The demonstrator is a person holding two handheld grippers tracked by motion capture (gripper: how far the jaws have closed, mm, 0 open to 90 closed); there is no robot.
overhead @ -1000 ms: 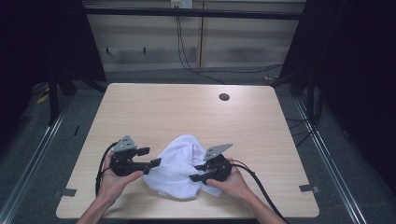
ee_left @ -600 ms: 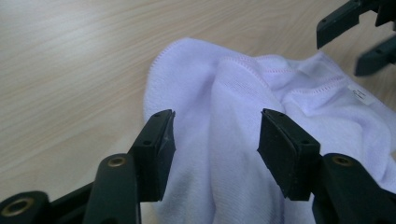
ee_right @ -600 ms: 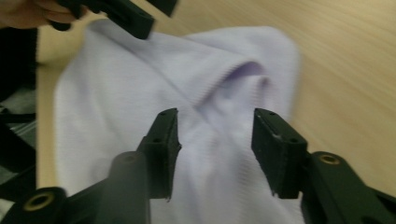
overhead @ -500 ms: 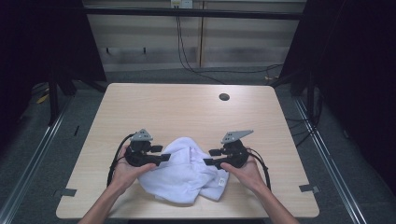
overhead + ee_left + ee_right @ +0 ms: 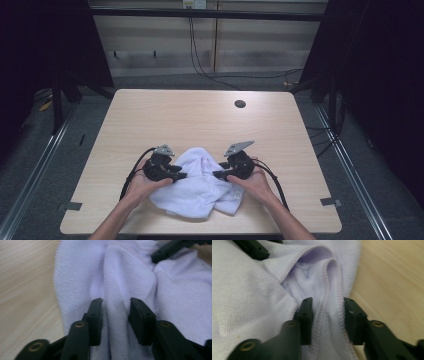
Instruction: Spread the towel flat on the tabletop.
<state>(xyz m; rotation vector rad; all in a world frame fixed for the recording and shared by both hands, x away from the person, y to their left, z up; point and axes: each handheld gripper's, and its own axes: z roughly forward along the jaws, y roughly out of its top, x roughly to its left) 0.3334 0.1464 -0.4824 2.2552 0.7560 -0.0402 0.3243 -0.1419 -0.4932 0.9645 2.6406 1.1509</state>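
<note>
We see one crumpled white terry-cloth towel (image 5: 200, 187) lying well short of the round dark hole (image 5: 240, 104) in the pale wooden table (image 5: 150, 120). Two grippers: the left gripper (image 5: 116, 308) and the right gripper (image 5: 328, 307) each have jaws apart astride a ridge of towel. Closing now, we judge, might pinch several layers, or the right might lose the hem.

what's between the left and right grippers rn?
The crumpled white towel spans the gap between the left gripper and the right gripper, seen in the high view; each has a towel fold between open jaws.
</note>
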